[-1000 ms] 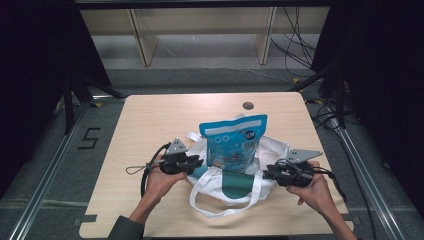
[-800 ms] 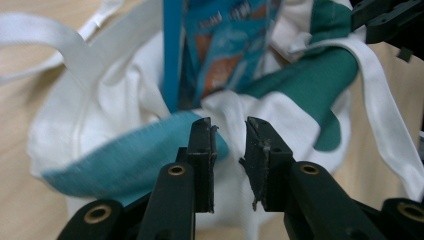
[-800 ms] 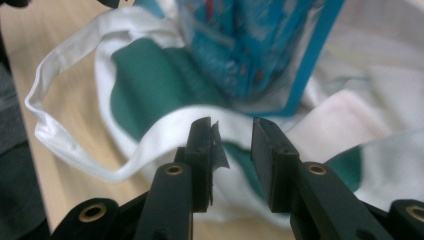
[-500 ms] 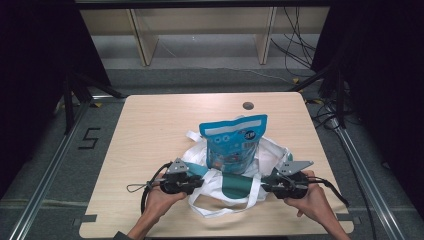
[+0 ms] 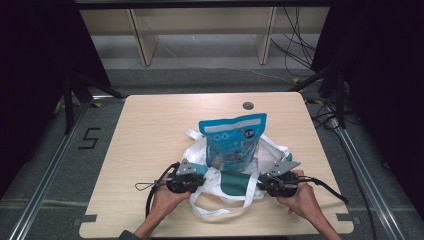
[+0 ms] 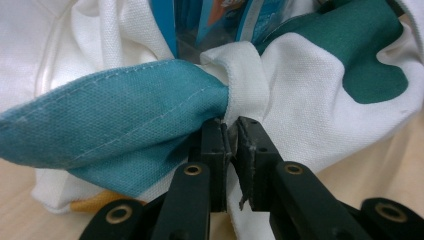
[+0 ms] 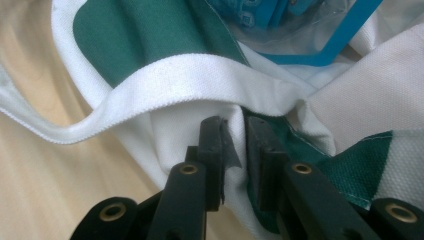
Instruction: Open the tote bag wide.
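White tote bag with teal and dark green patches, blue patterned pouch, pale wood table

Both forearms come in from the bottom of the high view, the left gripper low left of centre and the right gripper low right of centre, each with jaws that have just been closing, now pinched nearly together.

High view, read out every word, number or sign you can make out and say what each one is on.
"5": dark numeral on the grey floor left of the table.
Print on the blue pouch standing in the white and green tote bag: too small and blurred to read.
The two gripper views give no readable text.
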{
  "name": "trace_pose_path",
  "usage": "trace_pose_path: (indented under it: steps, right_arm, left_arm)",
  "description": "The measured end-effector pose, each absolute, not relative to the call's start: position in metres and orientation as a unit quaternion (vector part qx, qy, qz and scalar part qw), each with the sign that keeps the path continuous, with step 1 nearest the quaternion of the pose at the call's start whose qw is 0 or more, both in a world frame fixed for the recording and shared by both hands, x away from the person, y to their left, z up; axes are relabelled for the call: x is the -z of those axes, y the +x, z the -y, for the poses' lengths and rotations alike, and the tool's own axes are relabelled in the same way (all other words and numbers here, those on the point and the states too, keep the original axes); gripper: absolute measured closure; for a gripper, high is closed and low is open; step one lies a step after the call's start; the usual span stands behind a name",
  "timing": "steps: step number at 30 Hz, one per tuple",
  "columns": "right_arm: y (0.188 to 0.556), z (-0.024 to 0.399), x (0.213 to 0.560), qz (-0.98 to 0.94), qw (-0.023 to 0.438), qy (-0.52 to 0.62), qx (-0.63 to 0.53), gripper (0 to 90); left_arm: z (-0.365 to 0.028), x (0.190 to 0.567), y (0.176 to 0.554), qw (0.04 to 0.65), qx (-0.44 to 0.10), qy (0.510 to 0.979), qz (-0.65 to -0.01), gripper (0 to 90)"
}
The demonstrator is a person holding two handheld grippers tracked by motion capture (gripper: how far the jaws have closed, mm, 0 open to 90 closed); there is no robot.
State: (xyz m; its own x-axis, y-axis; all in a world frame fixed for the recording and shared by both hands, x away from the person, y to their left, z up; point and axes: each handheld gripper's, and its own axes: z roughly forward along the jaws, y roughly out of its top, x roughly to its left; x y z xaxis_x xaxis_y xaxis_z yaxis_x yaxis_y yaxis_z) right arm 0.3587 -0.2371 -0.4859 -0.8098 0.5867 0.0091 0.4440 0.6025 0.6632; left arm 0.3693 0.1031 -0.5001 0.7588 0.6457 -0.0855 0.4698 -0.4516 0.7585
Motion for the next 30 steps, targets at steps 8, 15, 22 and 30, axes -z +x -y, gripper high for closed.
trace_pose_path:
  steps: [8,15,22,30]
  right_arm:
    - [0.378,0.225,0.488,-0.884,0.114,0.291,-0.347,79.0]
    - [0.385,0.217,0.488,-0.881,0.118,0.297,-0.347,79.0]
    - [0.386,0.219,0.486,-0.882,0.114,0.294,-0.349,77.9]
    - [0.384,0.233,0.473,-0.862,0.102,0.3,-0.396,73.8]
  left_arm:
    - [-0.114,0.5,0.396,0.402,-0.123,0.843,-0.336,81.4]
    - [-0.117,0.5,0.405,0.398,-0.132,0.836,-0.353,81.3]
    - [-0.119,0.498,0.404,0.41,-0.122,0.83,-0.358,80.1]
    - [-0.129,0.489,0.396,0.432,-0.113,0.812,-0.376,70.1]
